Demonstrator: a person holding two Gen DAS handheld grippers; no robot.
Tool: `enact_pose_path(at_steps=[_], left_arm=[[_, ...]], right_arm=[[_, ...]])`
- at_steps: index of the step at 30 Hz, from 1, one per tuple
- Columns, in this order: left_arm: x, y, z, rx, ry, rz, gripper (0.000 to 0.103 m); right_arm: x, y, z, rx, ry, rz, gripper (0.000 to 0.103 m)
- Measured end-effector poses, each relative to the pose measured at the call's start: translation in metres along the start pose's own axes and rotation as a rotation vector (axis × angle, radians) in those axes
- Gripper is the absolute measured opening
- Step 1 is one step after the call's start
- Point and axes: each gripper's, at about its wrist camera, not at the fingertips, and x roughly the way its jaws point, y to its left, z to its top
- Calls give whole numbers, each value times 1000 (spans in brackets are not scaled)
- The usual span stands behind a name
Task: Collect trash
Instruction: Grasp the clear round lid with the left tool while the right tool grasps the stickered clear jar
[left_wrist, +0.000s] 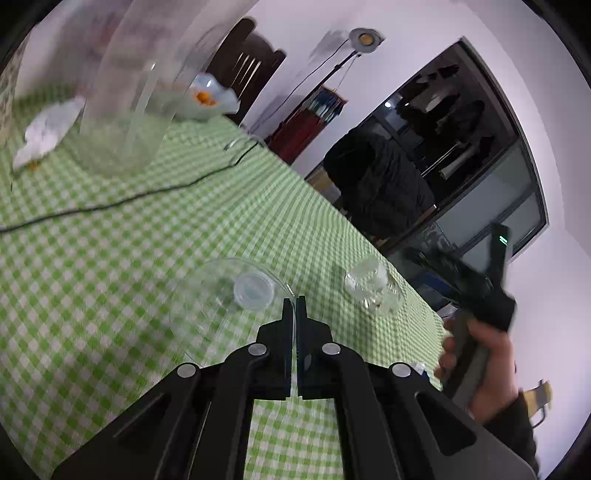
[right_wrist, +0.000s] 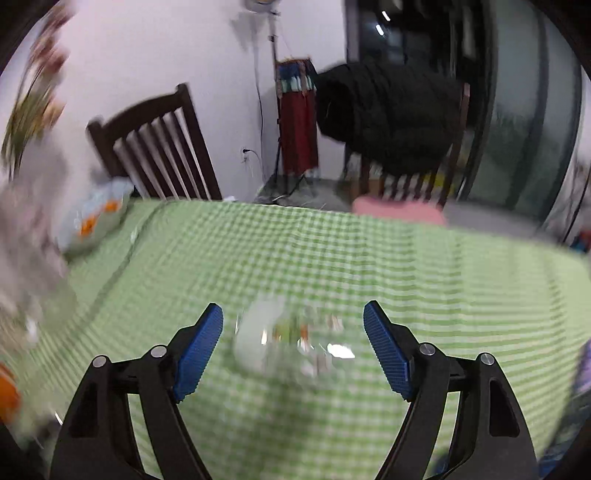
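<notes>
My left gripper (left_wrist: 294, 306) is shut on the rim of a clear round plastic lid (left_wrist: 229, 306), which hangs just over the green checked tablecloth (left_wrist: 147, 236). To its right a crumpled clear plastic container (left_wrist: 373, 290) lies near the table's edge. In the right wrist view that container (right_wrist: 291, 341) is blurred and lies on the cloth between and just beyond my right gripper's (right_wrist: 293, 314) blue pads (right_wrist: 201, 347), which stand wide apart and do not touch it. A hand (left_wrist: 480, 369) carries the right gripper in from the right.
A tall clear glass vase (left_wrist: 129, 92) stands at the far left, with a white tissue (left_wrist: 48, 133) beside it and a plate holding orange peel (left_wrist: 207, 99) behind. A black cable (left_wrist: 122, 201) crosses the cloth. Dark chairs (right_wrist: 159, 147), one draped with a black coat (right_wrist: 388, 118), stand past the table.
</notes>
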Motion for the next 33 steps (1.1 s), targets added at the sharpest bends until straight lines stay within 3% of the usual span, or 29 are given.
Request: enact_pose_path(at_steps=[5,9,13,16,21,25,28,29,33], left_arm=[[6,-2,-3,18,12,5,0],[8,0,-3,6,27,-3,0],[6,-3,-2,20,24,-6,0],[4,-1,0,20,13,6,0],[2,9,4,-20,10,3,0],[5,7,2,-8,20,16,0],[6,5,1,2,19,19,0],[6,5,1,3,18,19,0],[9,5,1,5,22,14,0]], right_arm=[[43,-27,2,82,113,79,75],[33,-30,-15,98,120,267,76],[14,-6,-40,-50,155,295,77],[-2,11,-61,-77,160,359,77],[-16,54,-97,-250,165,306,78],[-9,86,-113,-360,141,137,78],[-3,89,-120,-361,131,91,75],[-1,85,-121,-353,126,86,59],[5,78,-113,-298,89,63,59]])
